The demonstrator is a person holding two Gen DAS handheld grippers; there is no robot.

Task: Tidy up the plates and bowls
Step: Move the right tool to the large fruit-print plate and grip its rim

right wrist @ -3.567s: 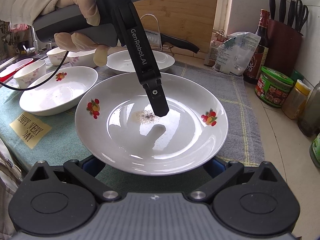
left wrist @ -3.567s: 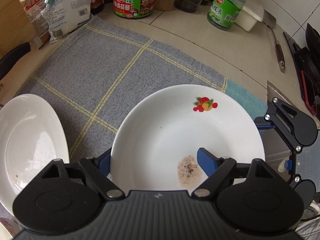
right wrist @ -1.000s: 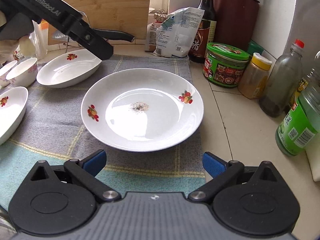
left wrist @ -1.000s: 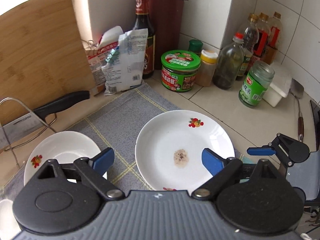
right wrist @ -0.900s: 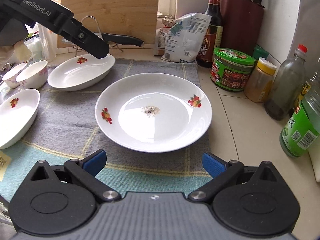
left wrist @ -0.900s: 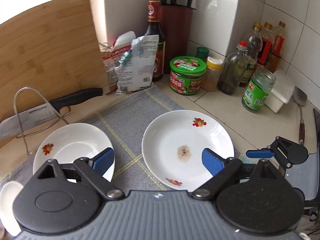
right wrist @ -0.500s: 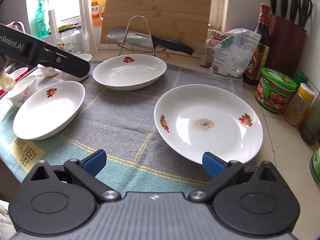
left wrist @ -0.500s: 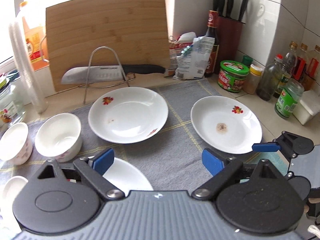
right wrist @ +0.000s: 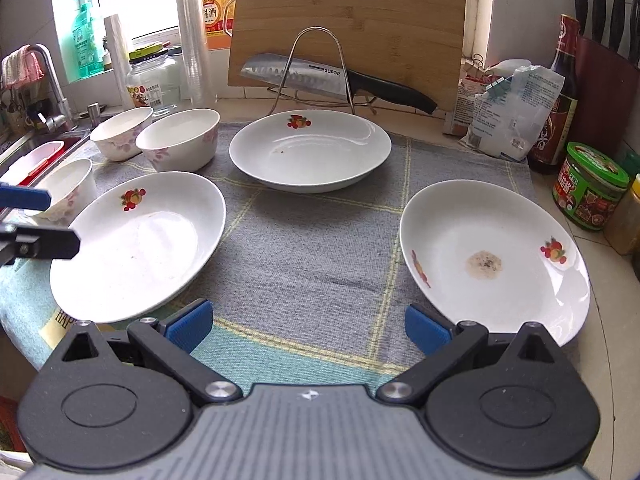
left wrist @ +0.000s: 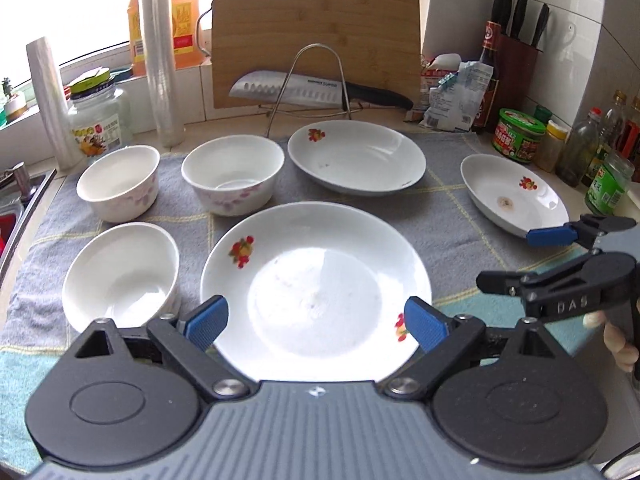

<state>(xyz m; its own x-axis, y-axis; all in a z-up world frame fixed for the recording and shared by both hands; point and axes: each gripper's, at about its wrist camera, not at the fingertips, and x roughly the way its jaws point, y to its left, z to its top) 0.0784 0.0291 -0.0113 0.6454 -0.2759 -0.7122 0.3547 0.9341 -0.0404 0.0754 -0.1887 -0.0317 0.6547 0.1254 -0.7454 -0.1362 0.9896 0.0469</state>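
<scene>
Plates and bowls spread across a grey checked cloth (left wrist: 452,216) on the bench. Nearest the left claw (left wrist: 316,322): a white plate with fruit prints (left wrist: 316,280), lying flat, framed between the two blue pads, which stand wide apart and press on nothing, so open and empty. Whether the pads touch that plate's rim: cannot tell. Just left of it, a small white bowl (left wrist: 120,276), upright. Behind, side by side, two flower-patterned bowls (left wrist: 118,184) (left wrist: 234,174), close together but apart. Further back, a deep plate (left wrist: 356,160) with a fruit print at its far rim, in front of a wire rack holding a knife (left wrist: 316,90) and a wooden cutting board (left wrist: 316,32) leaning on the wall. Off to the right, a stained plate (left wrist: 514,196) with a brown speckled spot at its centre, near the cloth's right edge, beside a green-lidded jar (left wrist: 519,134). Right claw (right wrist: 308,326) also spread wide and holding nothing, hovering over bare cloth between the fruit-print plate on its left and the stained plate on its right, the right pad close to that plate's near rim. From the left wrist view, the right claw seen at the far right edge, with a fingertip of the person's hand (left wrist: 618,346) beneath it. Sink edge and tap (right wrist: 48,88) at far left.
</scene>
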